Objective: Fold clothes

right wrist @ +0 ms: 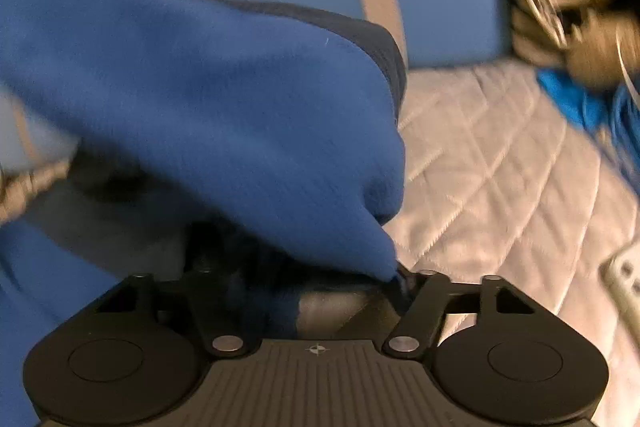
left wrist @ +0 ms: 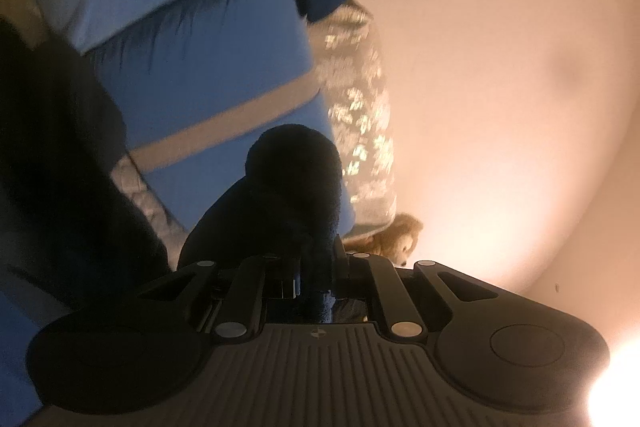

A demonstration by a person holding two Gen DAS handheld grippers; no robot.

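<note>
No readable brand, label or writing anywhere; only a small crosshair mark (right wrist: 315, 349) moulded on each tool's ribbed body.

Left tongs (left wrist: 316, 267) narrowed to almost nothing, clamped on a bunched fold of the blue garment (left wrist: 296, 183), which rises dark and in shadow straight out from between the tips. Pointed about level, toward a plain wall (left wrist: 500, 67), with a blue pillow with grey stripes (left wrist: 192, 59) and a small brown stuffed toy (left wrist: 400, 235) to the left.

Right tongs (right wrist: 308, 283) angled down over a quilted grey bed cover (right wrist: 500, 167), about half-spread. Garment draped over and between the tips, one edge caught at the right-hand tip; whether pressed by both pads, cannot tell, tips hidden by cloth and blur. Rest of the garment spread up and left across the view, lifted off the bed.
</note>
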